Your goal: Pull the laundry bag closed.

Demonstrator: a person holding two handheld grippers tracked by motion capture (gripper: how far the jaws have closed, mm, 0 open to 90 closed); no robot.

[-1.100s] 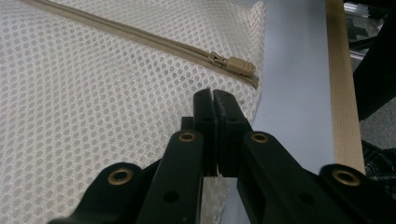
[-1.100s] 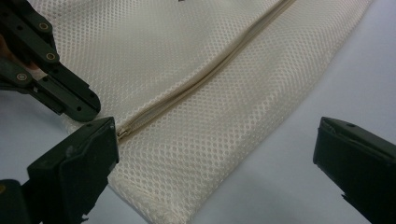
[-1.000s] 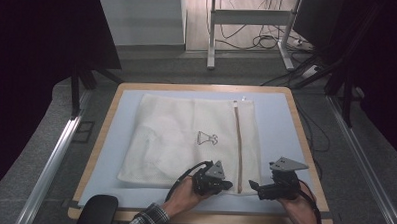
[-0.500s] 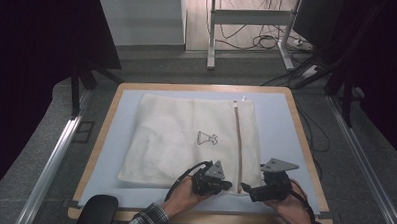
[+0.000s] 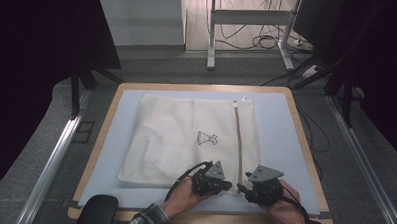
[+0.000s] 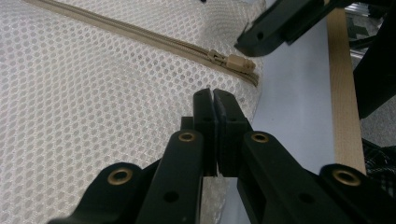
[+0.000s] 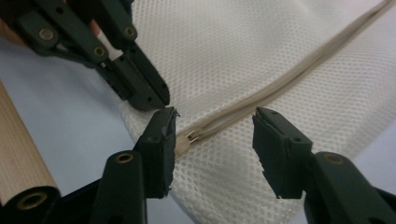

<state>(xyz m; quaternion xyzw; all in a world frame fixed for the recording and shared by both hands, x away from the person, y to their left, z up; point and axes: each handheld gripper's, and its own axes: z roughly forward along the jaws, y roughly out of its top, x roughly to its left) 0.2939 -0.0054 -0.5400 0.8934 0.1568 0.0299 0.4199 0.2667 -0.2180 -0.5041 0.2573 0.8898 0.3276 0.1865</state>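
Two grippers: both work at the near corner of one mesh bag, jaw tips close together over the zipper's end.
Table (image 5: 305, 146): pale blue mat with a wooden rim; its edge runs just beyond and beside both sets of jaws.
Mesh bag (image 5: 185, 136): white netting lying flat on the mat, spreading away ahead of both pairs of jaws; a small black line drawing (image 5: 207, 138) sits well ahead of them.
Zipper (image 7: 280, 84): beige tape running from between the right jaws away up the bag.
Left gripper (image 6: 215, 100): jaws clenched together, tips resting on the mesh just short of the zipper end; whether any netting is pinched between them I cannot tell.
Right gripper (image 7: 215, 123): jaws released, spread wide, straddling the zipper's end.
Zipper pull (image 7: 187, 140): small beige tab lying flat, just inside the right gripper's left jaw, almost touching it; seen from the left gripper (image 6: 236, 62), it lies just ahead of the tips.
Step in hand: likely lining up on the pull to work the zipper, left gripper steadying the bag.
Next move: likely centre the right jaws on the tab, lower, close on it, then draw along the tape while the left holds the corner down.
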